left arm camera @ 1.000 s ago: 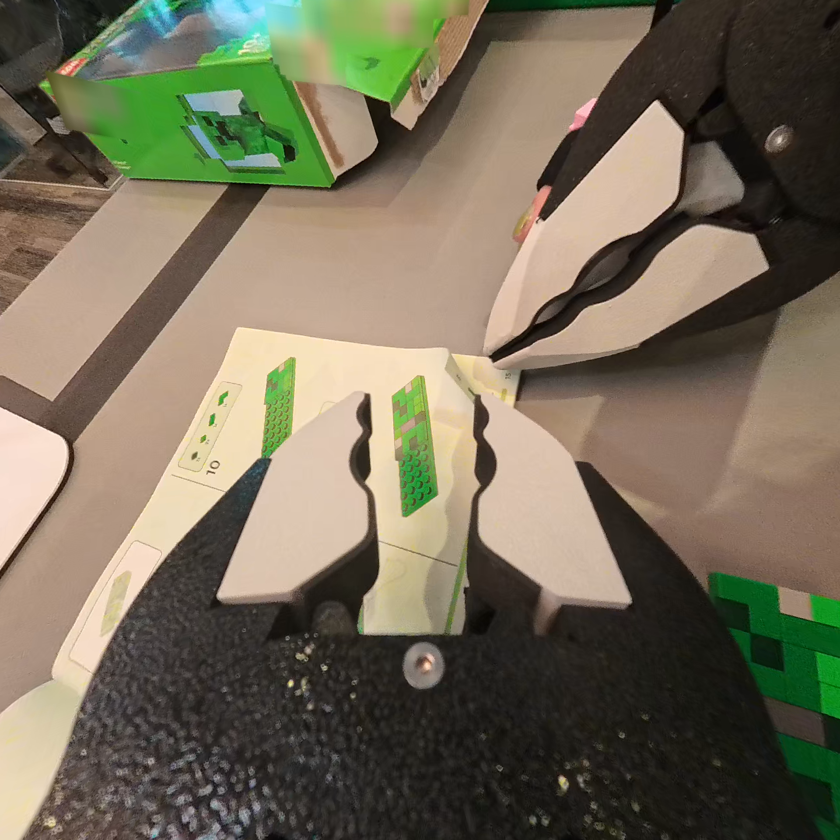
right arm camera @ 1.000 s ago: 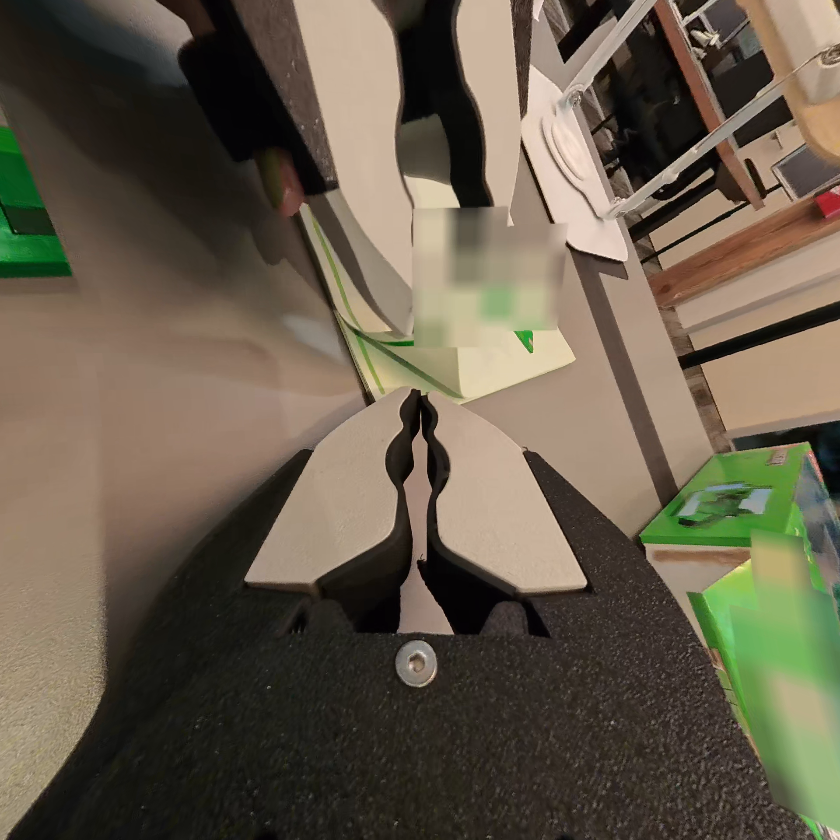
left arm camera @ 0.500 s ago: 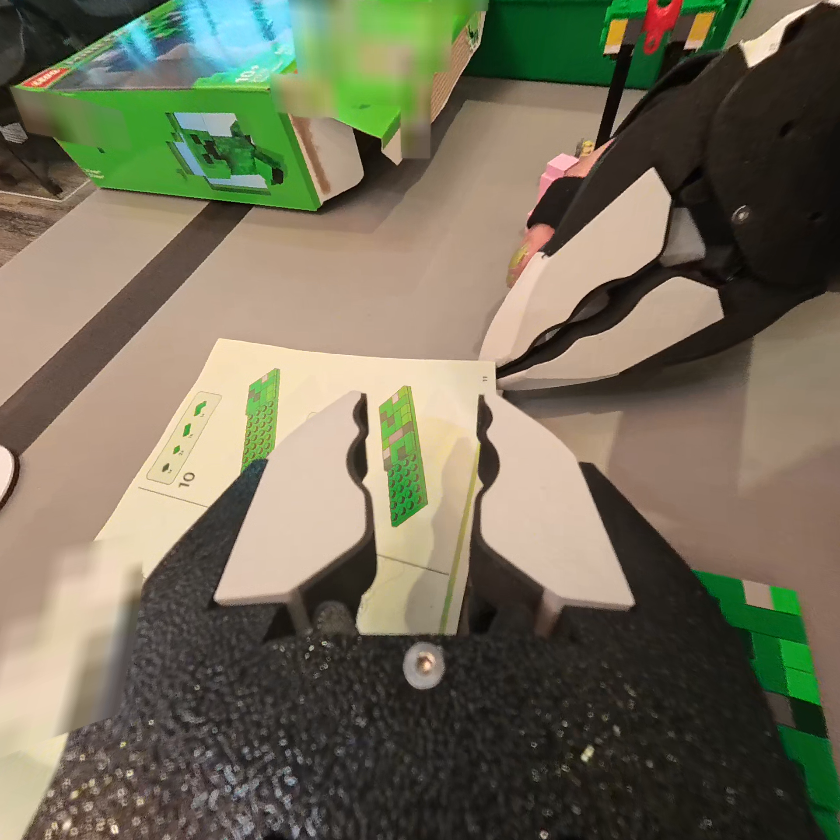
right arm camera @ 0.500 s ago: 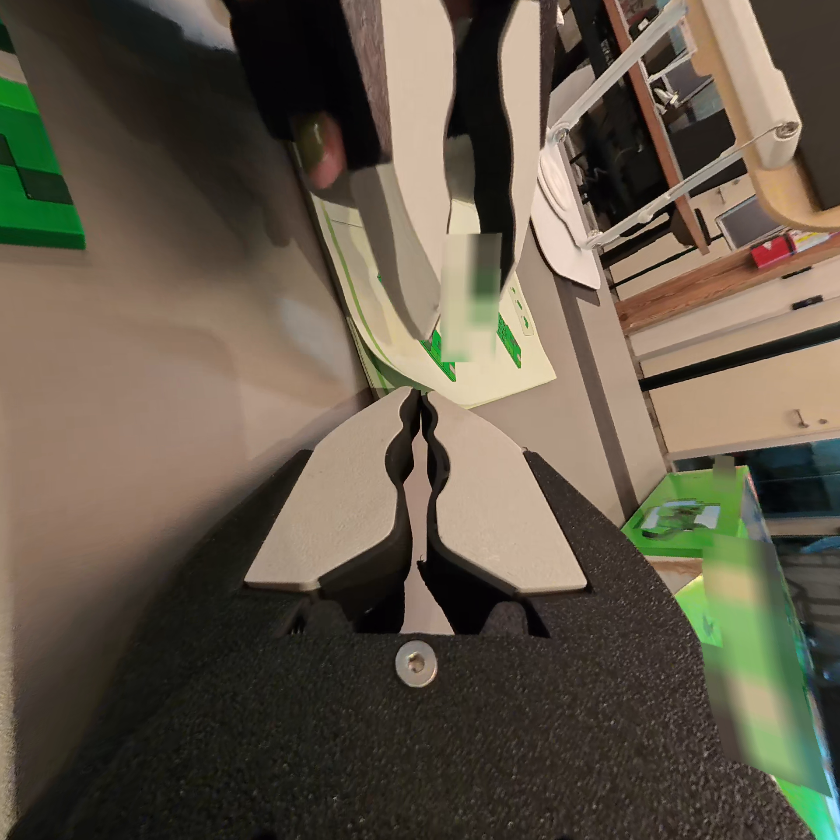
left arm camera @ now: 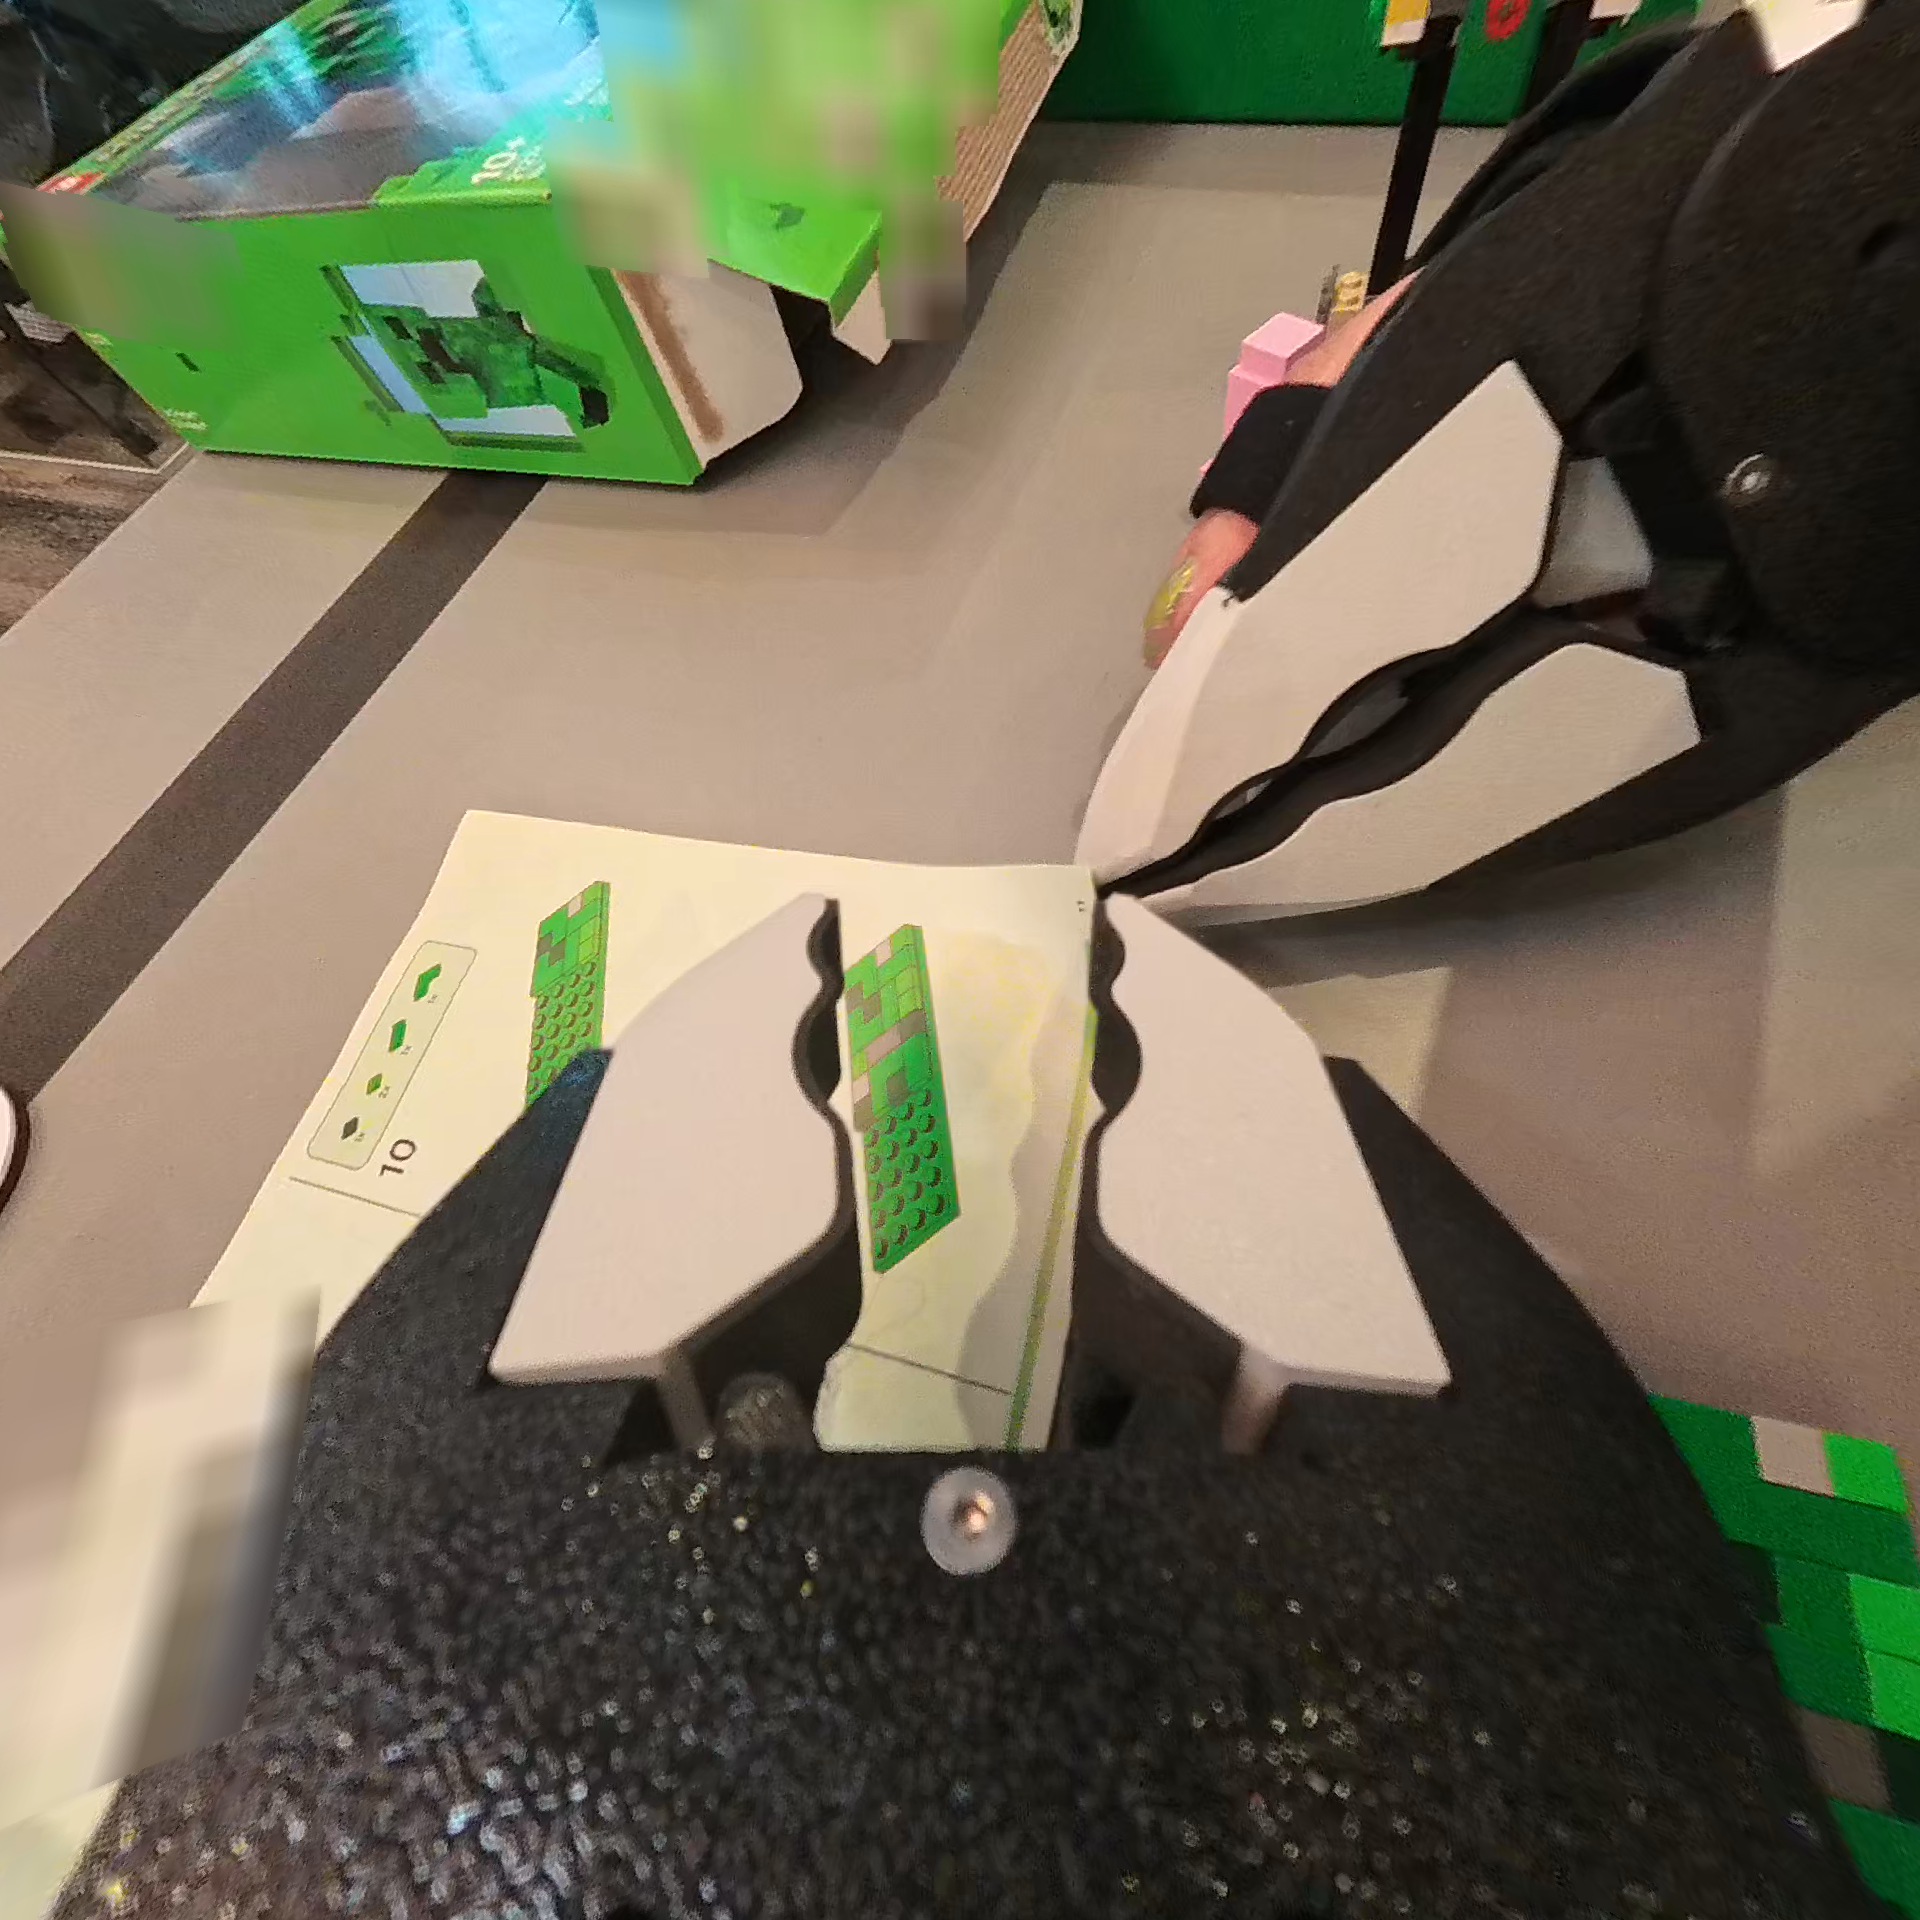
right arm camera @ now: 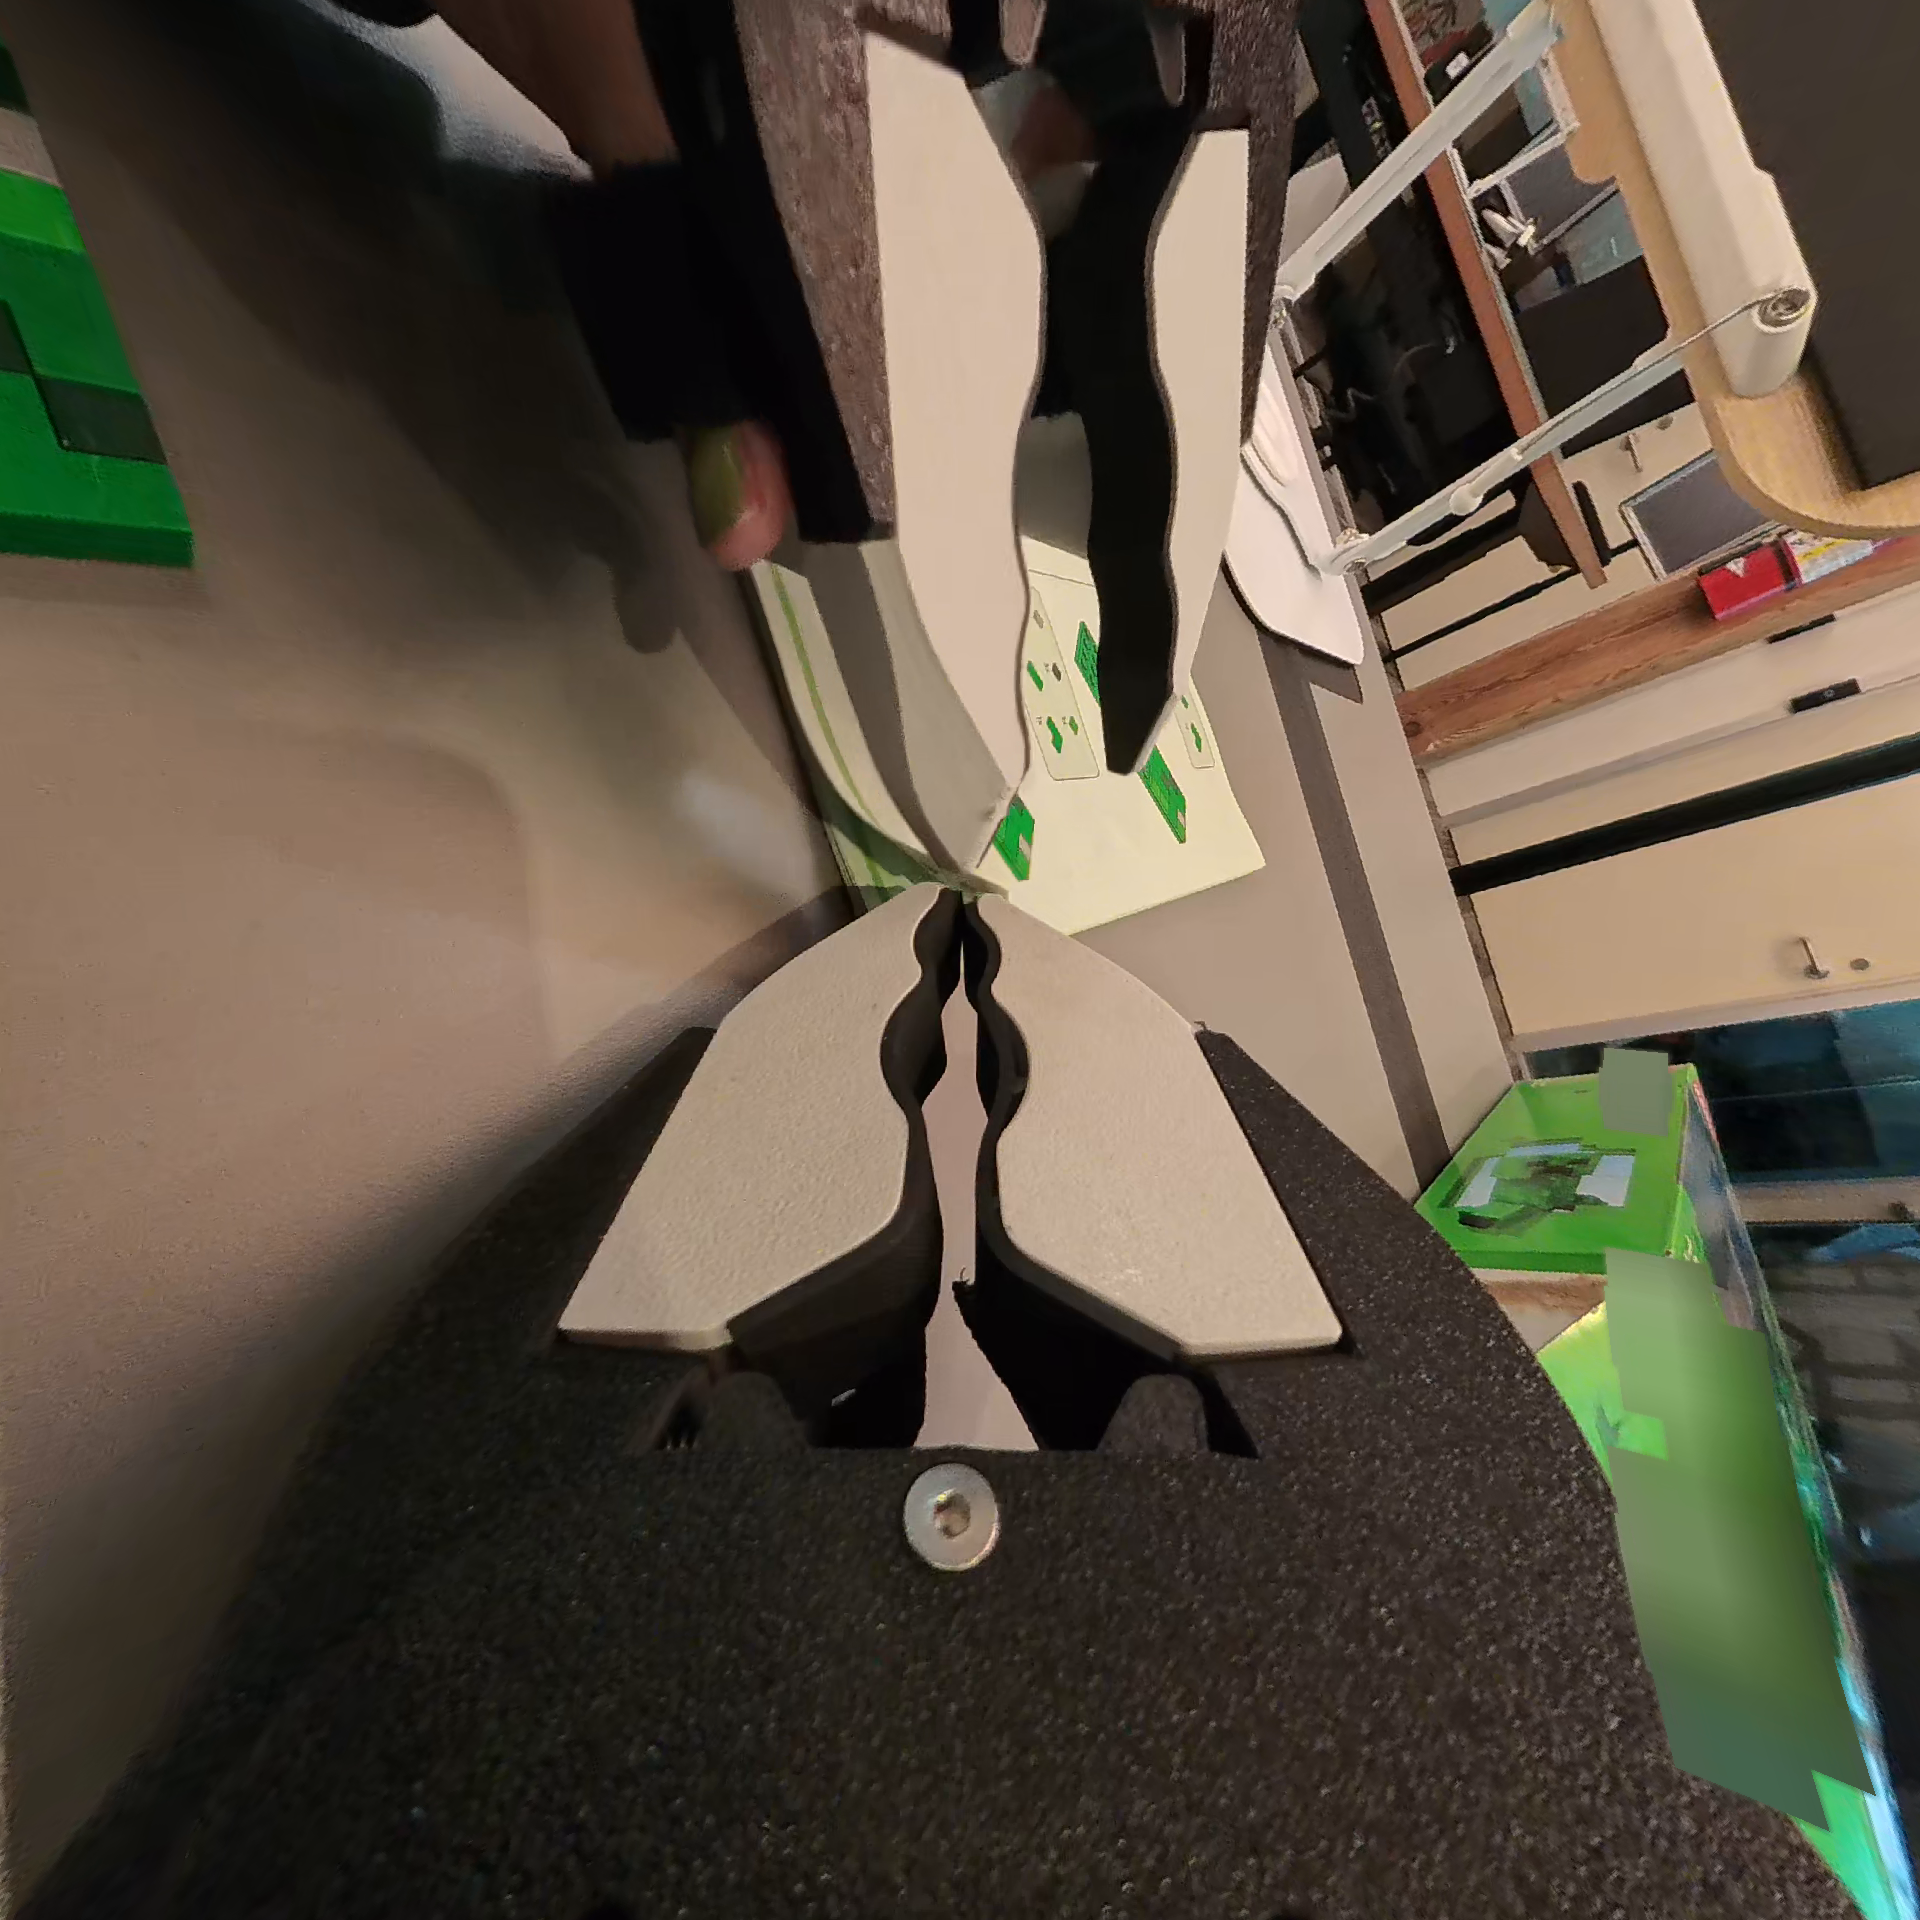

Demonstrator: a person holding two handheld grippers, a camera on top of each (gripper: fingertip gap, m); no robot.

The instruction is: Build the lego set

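The open instruction booklet (left arm camera: 727,914) lies flat on the grey table and shows green plate steps. My left gripper (left arm camera: 964,914) is open and empty, hovering over the booklet's right page. My right gripper (left arm camera: 1107,888) comes in from the right, shut, with its tips on the page's far right corner, which it appears to pinch. In the right wrist view the right gripper (right arm camera: 961,904) meets the booklet (right arm camera: 1143,862) edge, with the left gripper (right arm camera: 1049,800) just beyond. A green studded build (left arm camera: 1829,1558) lies at the lower right, also in the right wrist view (right arm camera: 73,416).
A green set box (left arm camera: 416,353) lies open at the far left of the table and also shows in the right wrist view (right arm camera: 1558,1184). A pink brick (left arm camera: 1273,358) sits behind the right gripper. A white pad (right arm camera: 1288,540) lies beyond the booklet. A dark stripe (left arm camera: 260,727) crosses the table. The grippers are tip to tip, or close to it. My right tips are roughly 12 cm from the pink brick (left arm camera: 1273,358).
The curled page corner has been drawn to the right and now lies flat. The right gripper stayed shut at that corner. The left gripper stayed open above the booklet.
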